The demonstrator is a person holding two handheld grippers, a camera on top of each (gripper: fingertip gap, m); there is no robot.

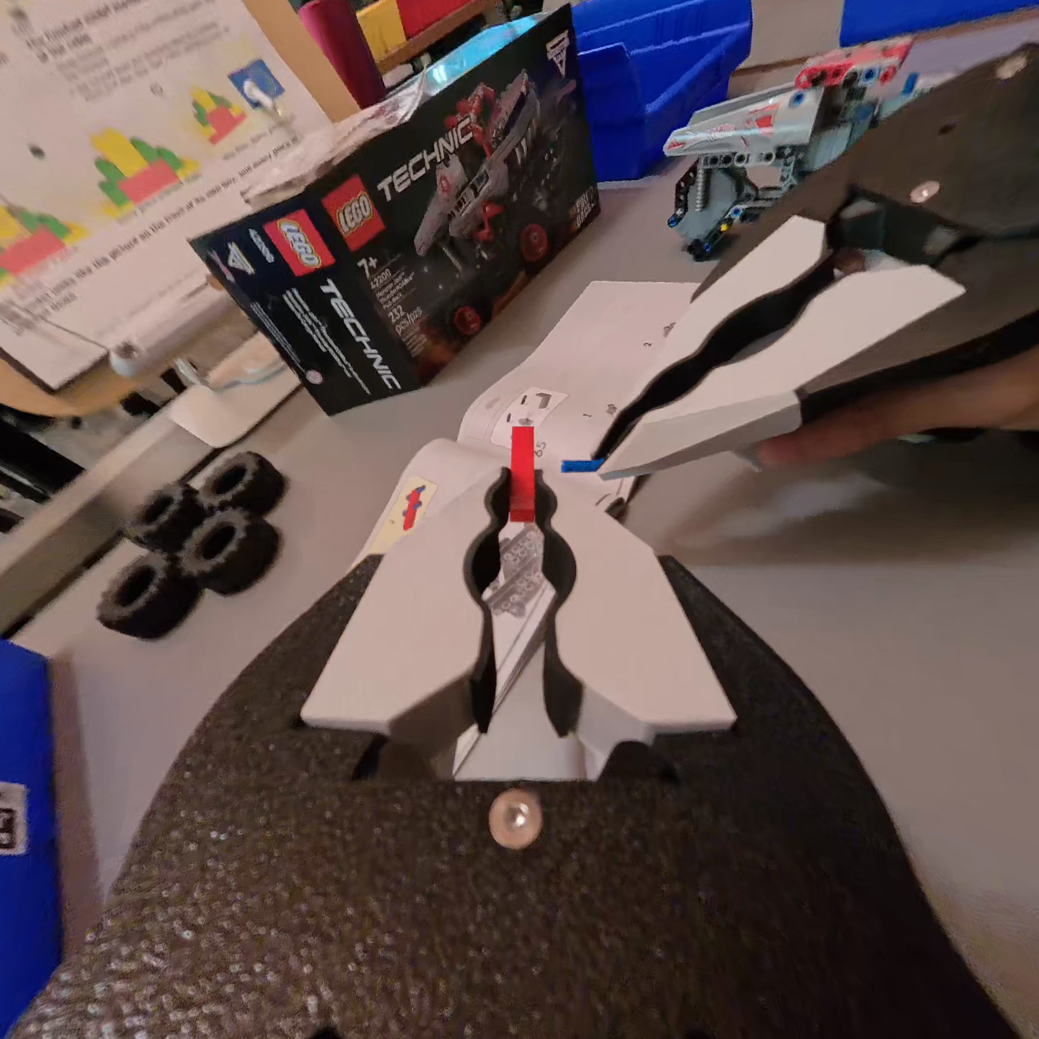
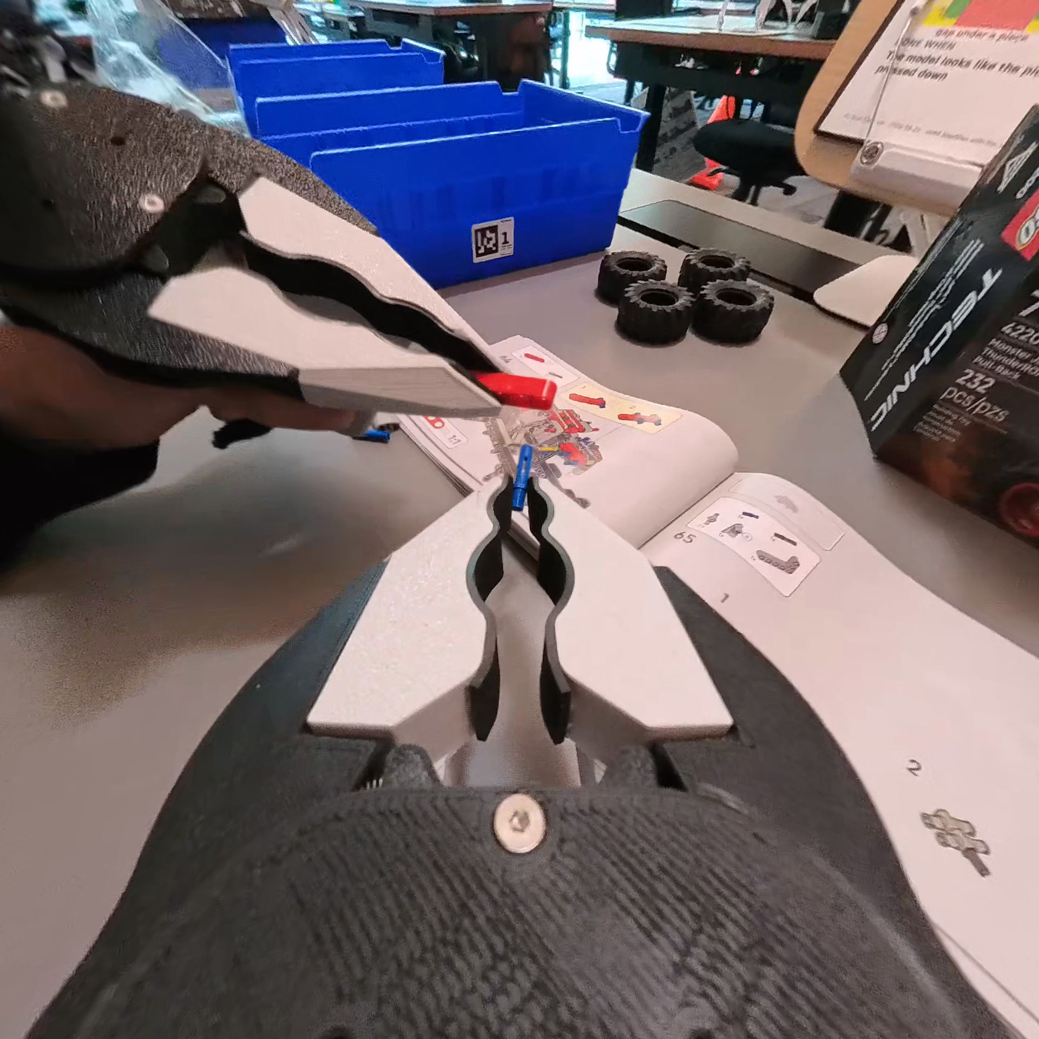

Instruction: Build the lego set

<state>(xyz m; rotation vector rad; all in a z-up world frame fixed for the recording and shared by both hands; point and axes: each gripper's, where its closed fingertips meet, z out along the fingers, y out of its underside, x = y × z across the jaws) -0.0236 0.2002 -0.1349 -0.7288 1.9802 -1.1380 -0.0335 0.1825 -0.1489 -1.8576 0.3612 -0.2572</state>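
Observation:
My left gripper [image 1: 522, 484] is shut on a red beam [image 1: 522, 475] that sticks out past its tips, held above the open instruction booklet [image 1: 596, 360]. My right gripper [image 2: 520, 488] is shut on a small blue pin [image 2: 522, 478] that points forward. In the left wrist view the right gripper [image 1: 600, 462] comes in from the right with the blue pin [image 1: 582, 465] aimed at the red beam, a short gap apart. In the right wrist view the left gripper [image 2: 495, 388] comes in from the left with the red beam [image 2: 520, 391] above the booklet [image 2: 691, 466].
The partly built grey and red model [image 1: 787, 135] stands at the back right. Several black tyres [image 1: 197, 540] lie left, also seen in the right wrist view [image 2: 683, 295]. The set's box [image 1: 405, 247] stands behind the booklet. Blue bins [image 2: 450, 163] line the table's far side.

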